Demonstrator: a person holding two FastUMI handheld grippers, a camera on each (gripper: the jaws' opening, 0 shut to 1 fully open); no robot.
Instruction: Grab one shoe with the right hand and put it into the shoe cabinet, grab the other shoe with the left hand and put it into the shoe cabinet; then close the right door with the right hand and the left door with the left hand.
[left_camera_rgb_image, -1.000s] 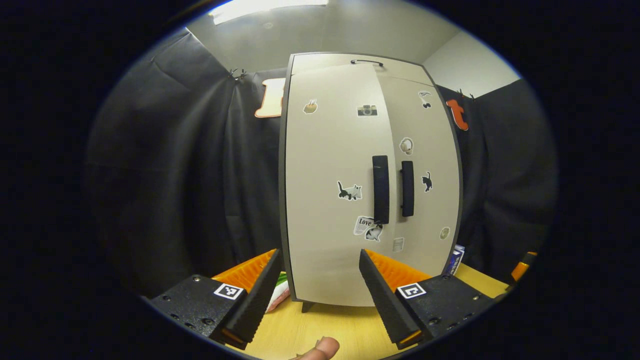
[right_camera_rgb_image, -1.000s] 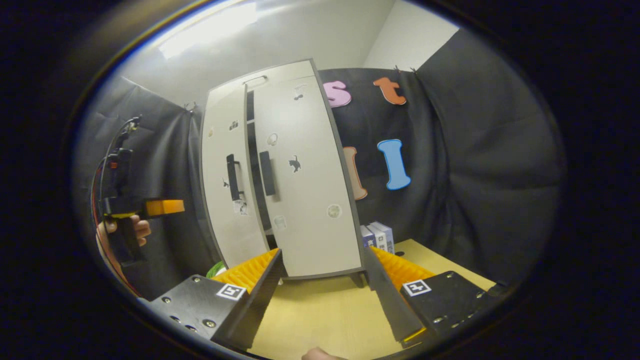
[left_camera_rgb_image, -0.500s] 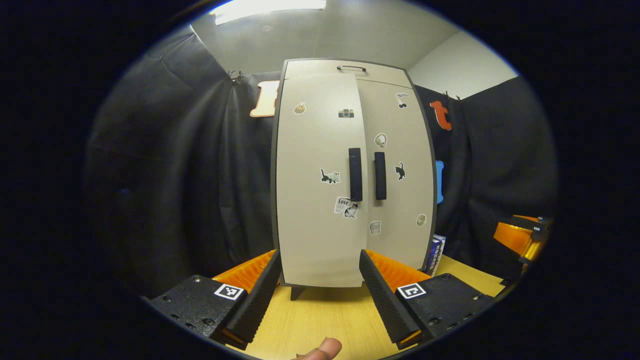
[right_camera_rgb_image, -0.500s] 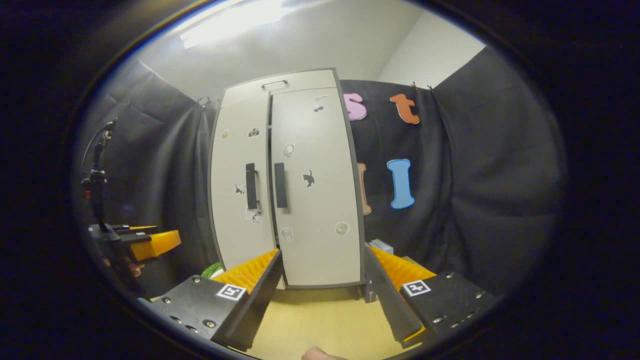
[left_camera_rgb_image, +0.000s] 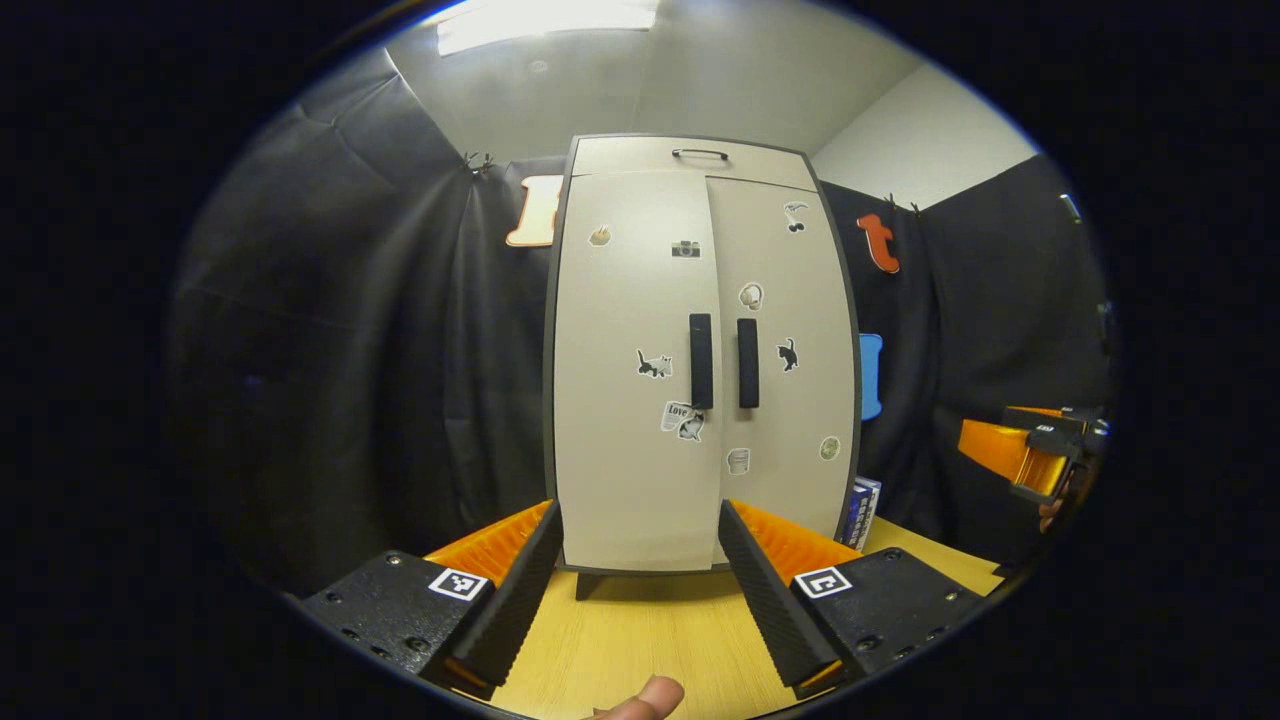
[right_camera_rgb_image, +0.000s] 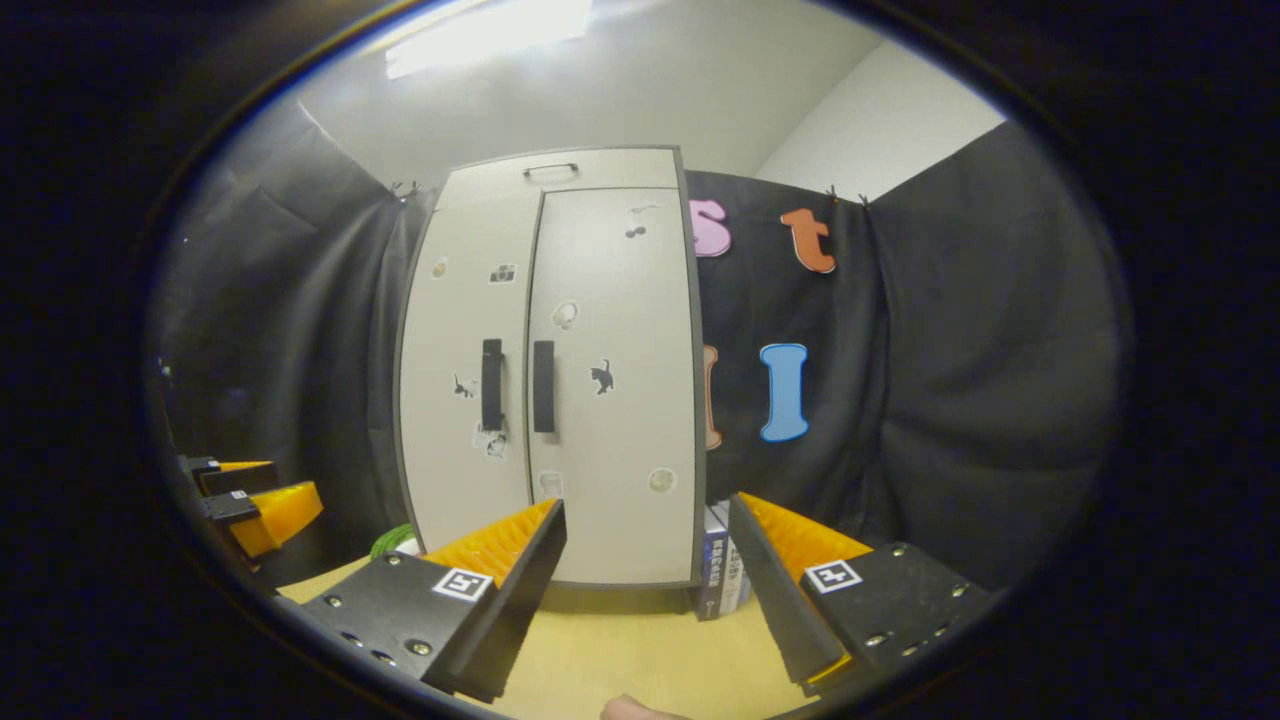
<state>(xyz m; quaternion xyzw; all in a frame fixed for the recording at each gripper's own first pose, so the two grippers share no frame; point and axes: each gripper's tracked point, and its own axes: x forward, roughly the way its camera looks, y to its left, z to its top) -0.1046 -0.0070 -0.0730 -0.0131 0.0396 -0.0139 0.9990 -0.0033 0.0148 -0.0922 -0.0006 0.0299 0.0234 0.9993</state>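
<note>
The shoe cabinet (left_camera_rgb_image: 700, 360) stands upright at the back of the wooden table (left_camera_rgb_image: 650, 640), against the black cloth wall. Both doors are closed: the left door (left_camera_rgb_image: 625, 420) and right door (left_camera_rgb_image: 785, 400) meet at the centre seam, with the two black vertical handles (left_camera_rgb_image: 700, 360) side by side. Small stickers are scattered over both door faces. A narrow top panel with a thin handle (left_camera_rgb_image: 700, 153) sits above the doors. The shoes cannot be seen; with the doors closed, the interior is hidden.

Left gripper (left_camera_rgb_image: 635, 590) — jaws spread wide, nothing between them, held above the table in front of the cabinet and apart from it. A fingertip (left_camera_rgb_image: 640, 698) of the person shows at the bottom edge.

Right gripper (right_camera_rgb_image: 650, 590) — jaws likewise wide apart and empty, held off the cabinet's right door (right_camera_rgb_image: 610, 400). In the left gripper view it appears at the far right (left_camera_rgb_image: 1020, 455), well clear of the cabinet.

Surroundings: a few upright books (right_camera_rgb_image: 722, 580) stand just beside the cabinet's right side. A green item (right_camera_rgb_image: 392, 542), too small to identify, shows at the cabinet's lower left corner. Nothing lies on the table between the grippers and the doors.
</note>
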